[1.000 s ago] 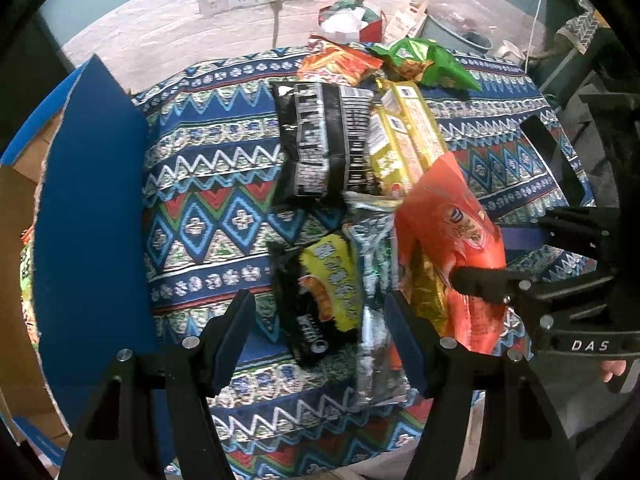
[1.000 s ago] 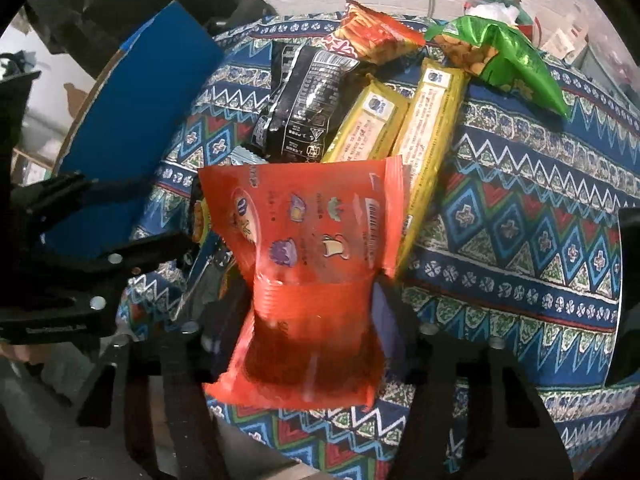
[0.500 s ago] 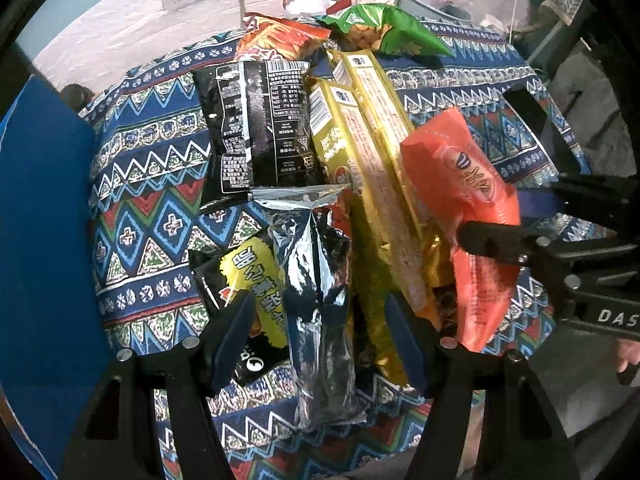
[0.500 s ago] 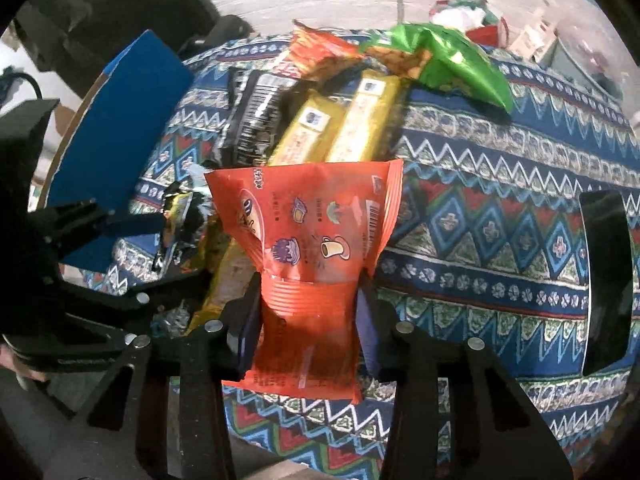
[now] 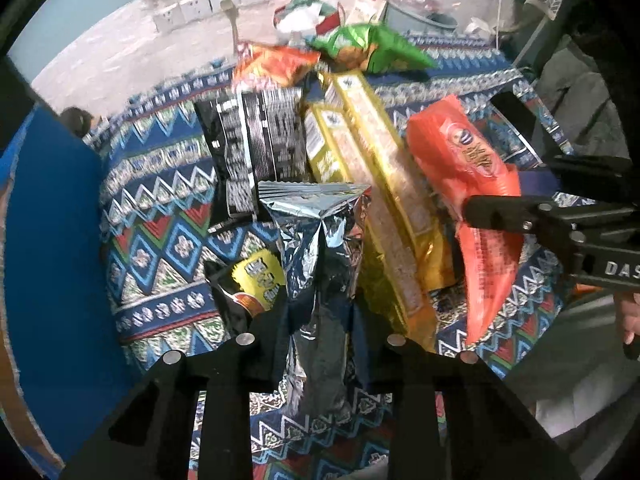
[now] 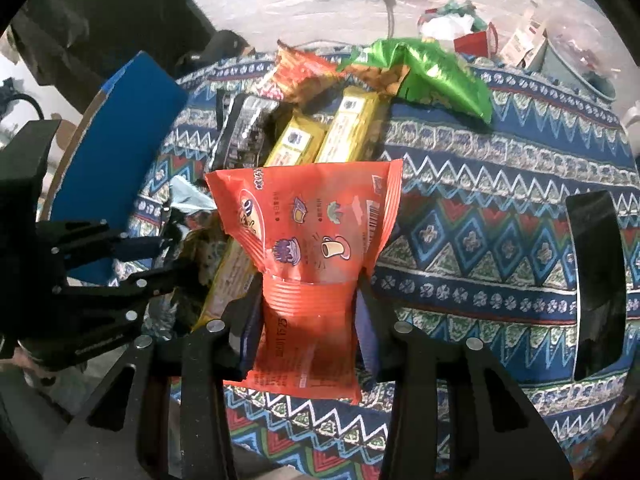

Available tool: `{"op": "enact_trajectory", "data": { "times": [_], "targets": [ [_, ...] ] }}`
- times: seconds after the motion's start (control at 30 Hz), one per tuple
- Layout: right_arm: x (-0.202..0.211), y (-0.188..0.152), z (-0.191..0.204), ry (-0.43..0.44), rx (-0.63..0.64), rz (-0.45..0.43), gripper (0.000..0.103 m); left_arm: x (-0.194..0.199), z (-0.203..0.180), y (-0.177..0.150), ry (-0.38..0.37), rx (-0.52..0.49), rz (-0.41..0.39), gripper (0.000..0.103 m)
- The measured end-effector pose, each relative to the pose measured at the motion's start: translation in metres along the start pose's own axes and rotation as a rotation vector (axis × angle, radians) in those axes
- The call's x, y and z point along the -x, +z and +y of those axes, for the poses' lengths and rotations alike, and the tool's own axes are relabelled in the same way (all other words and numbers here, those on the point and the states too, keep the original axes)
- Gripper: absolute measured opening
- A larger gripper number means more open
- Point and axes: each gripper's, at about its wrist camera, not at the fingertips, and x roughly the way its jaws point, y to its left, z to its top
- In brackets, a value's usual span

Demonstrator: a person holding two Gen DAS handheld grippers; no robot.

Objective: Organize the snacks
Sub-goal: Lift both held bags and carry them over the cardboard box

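Note:
My left gripper [image 5: 320,340] is shut on a silver foil snack bag [image 5: 316,264] and holds it upright over the patterned cloth. My right gripper [image 6: 308,304] is shut on an orange snack bag [image 6: 308,236], lifted above the table; the bag also shows in the left wrist view [image 5: 468,184]. On the cloth lie a black bag [image 5: 256,148], two long yellow packs [image 5: 372,168], a black-and-yellow bag [image 5: 248,288], an orange-red bag [image 5: 272,64] and a green bag [image 5: 372,48].
A blue-sided cardboard box [image 5: 48,240] stands at the left; it also shows in the right wrist view [image 6: 116,136]. A black flat object [image 6: 596,280] lies on the cloth at the right. Clutter and wall sockets [image 5: 208,4] are at the back.
My left gripper has closed on the silver bag and raised it. The right gripper still holds the orange bag, shifted slightly.

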Motion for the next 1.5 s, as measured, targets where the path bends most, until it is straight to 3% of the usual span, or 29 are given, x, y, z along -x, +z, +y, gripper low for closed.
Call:
{"op": "enact_trajectory", "data": {
  "times": [0.57, 1.17, 1.5],
  "targets": [
    [0.046, 0.017, 0.035, -0.003, 0.085, -0.137, 0.039, 0.058, 0.014, 0.005, 0.074, -0.001, -0.138, 0.028],
    [0.080, 0.059, 0.080, 0.016, 0.152, -0.258, 0.039, 0.125, 0.059, 0.006, 0.164, 0.067, -0.289, 0.028],
    [0.080, 0.083, 0.107, 0.047, 0.183, -0.280, 0.039, 0.152, 0.089, -0.002, 0.194, 0.121, -0.339, 0.028]
  ]
}}
